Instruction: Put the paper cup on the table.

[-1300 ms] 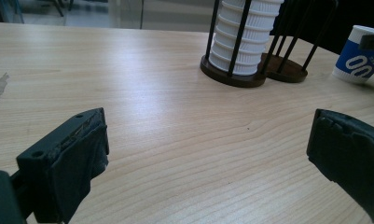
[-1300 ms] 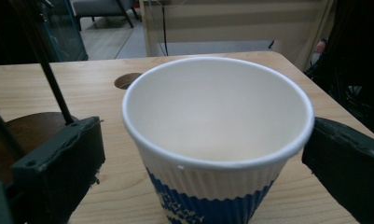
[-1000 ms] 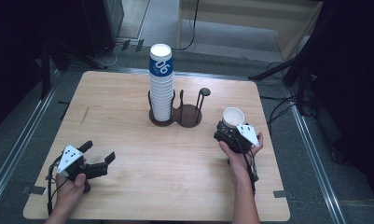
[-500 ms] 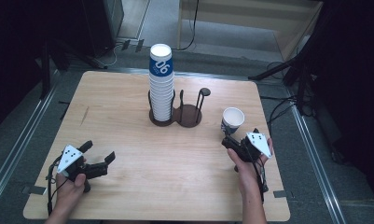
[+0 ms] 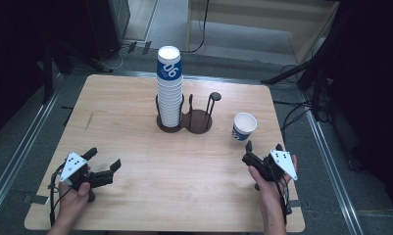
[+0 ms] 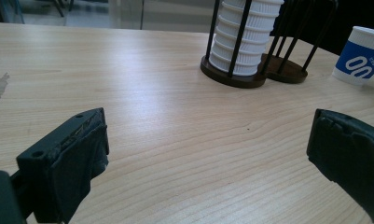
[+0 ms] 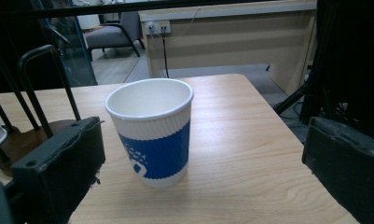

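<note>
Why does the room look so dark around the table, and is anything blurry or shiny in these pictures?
High view: light falls on the table while the surroundings go nearly black. Left gripper view: a pale sheen streaks the wood, and the near jaws look soft while the cup stack is sharper. Right gripper view: the single cup is crisp with a faint shadow at its base, the jaws slightly blurred.

White-and-blue cup [image 7: 150,131], pale wooden table [image 5: 135,122]
</note>
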`<state>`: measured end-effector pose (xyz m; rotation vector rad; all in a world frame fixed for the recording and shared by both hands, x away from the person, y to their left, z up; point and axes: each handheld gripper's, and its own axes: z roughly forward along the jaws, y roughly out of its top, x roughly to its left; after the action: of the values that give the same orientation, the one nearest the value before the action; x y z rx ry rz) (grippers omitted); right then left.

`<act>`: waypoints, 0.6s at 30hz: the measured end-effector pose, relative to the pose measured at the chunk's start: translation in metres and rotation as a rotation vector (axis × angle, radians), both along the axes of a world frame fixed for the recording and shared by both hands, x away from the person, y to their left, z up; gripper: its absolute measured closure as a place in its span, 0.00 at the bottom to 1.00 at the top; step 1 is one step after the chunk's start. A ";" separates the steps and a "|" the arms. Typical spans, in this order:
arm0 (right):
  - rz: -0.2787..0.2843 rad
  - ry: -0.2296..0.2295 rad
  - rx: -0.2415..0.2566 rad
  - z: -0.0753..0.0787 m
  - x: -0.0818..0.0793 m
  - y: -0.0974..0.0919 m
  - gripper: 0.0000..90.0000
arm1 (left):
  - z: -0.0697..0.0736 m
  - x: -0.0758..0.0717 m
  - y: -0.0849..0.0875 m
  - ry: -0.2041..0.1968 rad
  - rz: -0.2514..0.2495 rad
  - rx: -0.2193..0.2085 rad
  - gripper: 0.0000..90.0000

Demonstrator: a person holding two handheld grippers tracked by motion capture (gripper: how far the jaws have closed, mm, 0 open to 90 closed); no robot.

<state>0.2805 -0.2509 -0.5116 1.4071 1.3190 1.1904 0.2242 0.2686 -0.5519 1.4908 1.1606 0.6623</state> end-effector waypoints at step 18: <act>-0.045 0.024 -0.011 -0.013 -0.029 -0.029 0.00 | 0.000 0.000 0.001 0.000 0.000 0.000 0.00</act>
<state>0.2511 -0.2795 -0.5249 1.4404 1.3021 1.1381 0.2241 0.2698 -0.5520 1.4911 1.1601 0.6621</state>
